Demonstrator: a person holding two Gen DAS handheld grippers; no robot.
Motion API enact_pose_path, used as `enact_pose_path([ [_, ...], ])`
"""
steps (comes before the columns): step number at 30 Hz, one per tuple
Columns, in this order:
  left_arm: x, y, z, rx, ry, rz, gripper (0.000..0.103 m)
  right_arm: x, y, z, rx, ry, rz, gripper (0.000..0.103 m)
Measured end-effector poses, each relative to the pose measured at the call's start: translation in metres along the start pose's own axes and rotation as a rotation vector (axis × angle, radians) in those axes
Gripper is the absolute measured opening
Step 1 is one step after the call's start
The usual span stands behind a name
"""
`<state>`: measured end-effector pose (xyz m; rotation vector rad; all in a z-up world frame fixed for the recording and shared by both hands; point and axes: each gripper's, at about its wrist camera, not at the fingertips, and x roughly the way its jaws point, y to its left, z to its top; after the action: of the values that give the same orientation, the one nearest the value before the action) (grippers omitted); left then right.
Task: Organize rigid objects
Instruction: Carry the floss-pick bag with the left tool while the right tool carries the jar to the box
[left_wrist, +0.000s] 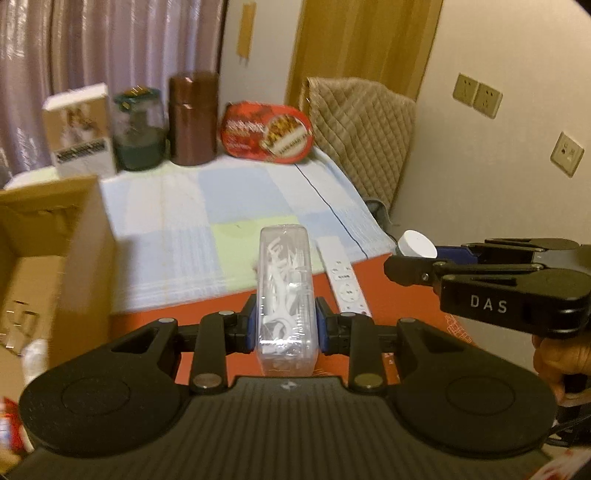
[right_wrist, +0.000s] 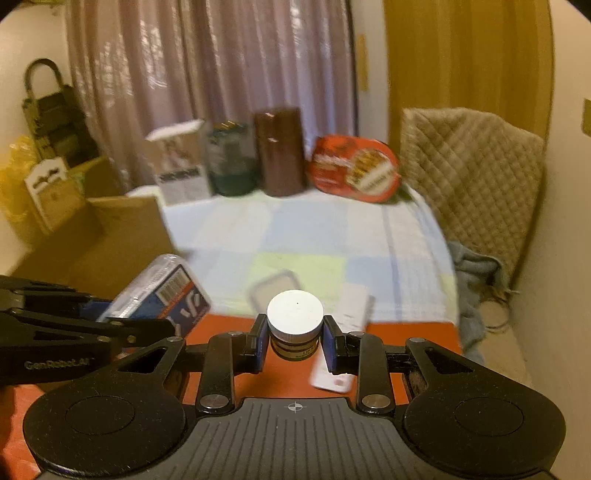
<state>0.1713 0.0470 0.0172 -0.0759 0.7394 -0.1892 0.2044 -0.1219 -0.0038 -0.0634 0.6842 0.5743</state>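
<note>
Left gripper (left_wrist: 285, 325) clamped on clear plastic box (left_wrist: 286, 291) of white bits; right gripper (right_wrist: 294, 341) clamped on white-capped jar (right_wrist: 294, 325); both above red mat (right_wrist: 288, 376); remote (left_wrist: 344, 277) just beyond; cardboard box (left_wrist: 55, 258) left; tins, jars far back.

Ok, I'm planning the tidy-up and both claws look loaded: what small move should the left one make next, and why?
Probably swing the left claw leftward toward the open cardboard box. It is shut on the clear plastic case, the box stands just to its left, and the right claw beside it already grips the white-capped jar.
</note>
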Motion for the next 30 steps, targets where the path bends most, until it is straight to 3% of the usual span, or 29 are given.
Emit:
enact_pose_path([
  [9, -0.082, 0.073, -0.004, -0.043, -0.05, 0.125, 0.025, -0.01, 0.098, 0.02, -0.078, -0.005, 0.151, 0.027],
  [19, -0.138, 0.153, -0.019, -0.07, -0.021, 0.277, 0.025, 0.014, 0.199, 0.027, -0.16, 0.04, 0.275, 0.027],
  [30, -0.15, 0.197, -0.032, -0.108, -0.021, 0.291, 0.025, 0.042, 0.249, 0.029, -0.223, 0.08, 0.298, 0.027],
])
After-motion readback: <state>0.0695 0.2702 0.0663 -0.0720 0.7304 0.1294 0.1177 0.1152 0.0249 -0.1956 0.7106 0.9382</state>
